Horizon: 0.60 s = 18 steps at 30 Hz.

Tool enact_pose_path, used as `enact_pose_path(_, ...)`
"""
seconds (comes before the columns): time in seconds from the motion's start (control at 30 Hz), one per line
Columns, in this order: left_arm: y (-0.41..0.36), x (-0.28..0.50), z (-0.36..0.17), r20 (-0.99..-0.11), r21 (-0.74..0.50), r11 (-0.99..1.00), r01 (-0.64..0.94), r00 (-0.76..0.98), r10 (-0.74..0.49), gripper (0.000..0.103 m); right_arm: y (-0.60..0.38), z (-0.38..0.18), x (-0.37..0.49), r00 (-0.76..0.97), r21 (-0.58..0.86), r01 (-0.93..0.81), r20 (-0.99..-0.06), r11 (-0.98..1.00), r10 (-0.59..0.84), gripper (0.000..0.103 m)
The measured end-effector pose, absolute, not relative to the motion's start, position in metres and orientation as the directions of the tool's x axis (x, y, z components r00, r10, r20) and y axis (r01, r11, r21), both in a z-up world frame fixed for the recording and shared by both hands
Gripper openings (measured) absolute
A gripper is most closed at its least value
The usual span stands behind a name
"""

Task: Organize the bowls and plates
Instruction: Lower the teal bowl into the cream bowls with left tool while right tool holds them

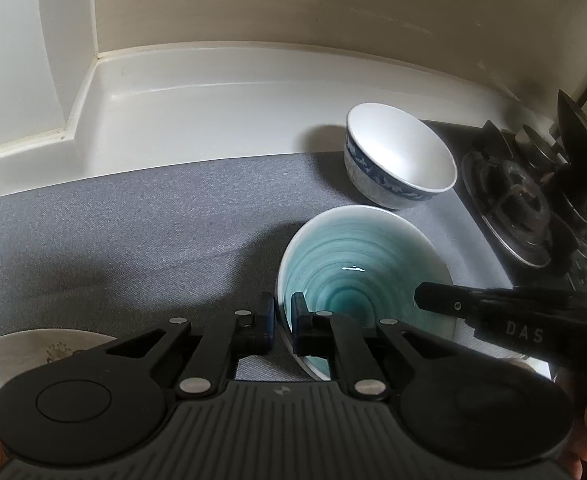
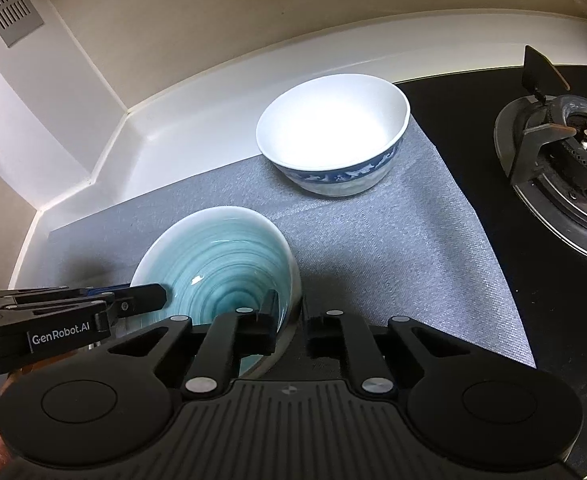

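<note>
Grey woven cloth [image 2: 373,248] covers the cream kitchen counter [image 1: 213,92], which runs back to a pale wall and a boxed-in corner; the teal bowl [image 2: 217,264] sits on that cloth near the front edge; it is shallow and wide, glazed in blue-green rings that darken toward the centre, with a whitish rim and a small bright glint at the bottom; behind it and to the right, apart from it, stands a deeper white bowl [image 2: 333,136] with a blue patterned band round its outside, upright and with nothing in it; further right lies the black gas hob [image 2: 565,160] with its burner and iron pan supports, the cloth's corner lapping onto the black glass; at the near left, seen from the left wrist, part of a cream plate [image 1: 33,350] with a small brown motif shows beneath the tool's body; a fingertip of the person shows at the lower right edge of that view.

Both tongs are on the teal bowl, from opposite sides; the left gripper [image 1: 282,320] straddles the bowl's left rim, one finger outside the wall and one inside, clenched on it; the right gripper [image 2: 289,322] does likewise on the right rim, its inner finger over the teal glaze and its outer one against the pale outside, clamped tight; nothing stands between the two tools save the bowl itself.
</note>
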<state>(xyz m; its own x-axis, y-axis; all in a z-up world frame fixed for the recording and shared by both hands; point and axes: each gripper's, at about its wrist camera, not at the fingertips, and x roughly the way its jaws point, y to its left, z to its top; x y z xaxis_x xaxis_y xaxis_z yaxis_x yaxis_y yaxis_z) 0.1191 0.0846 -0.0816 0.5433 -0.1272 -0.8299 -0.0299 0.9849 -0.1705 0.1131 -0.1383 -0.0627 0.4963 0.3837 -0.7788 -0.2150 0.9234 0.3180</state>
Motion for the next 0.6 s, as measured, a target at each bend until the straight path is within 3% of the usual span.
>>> enact_pose_path(0.6, 0.039, 0.068, -0.014, -0.751, -0.221, 0.975, 0.017, 0.635, -0.181, 0.008, -0.188, 0.001, 0.066, 0.573, 0.327, -0.220, -0.719, 0.919, 0.393, 0.011)
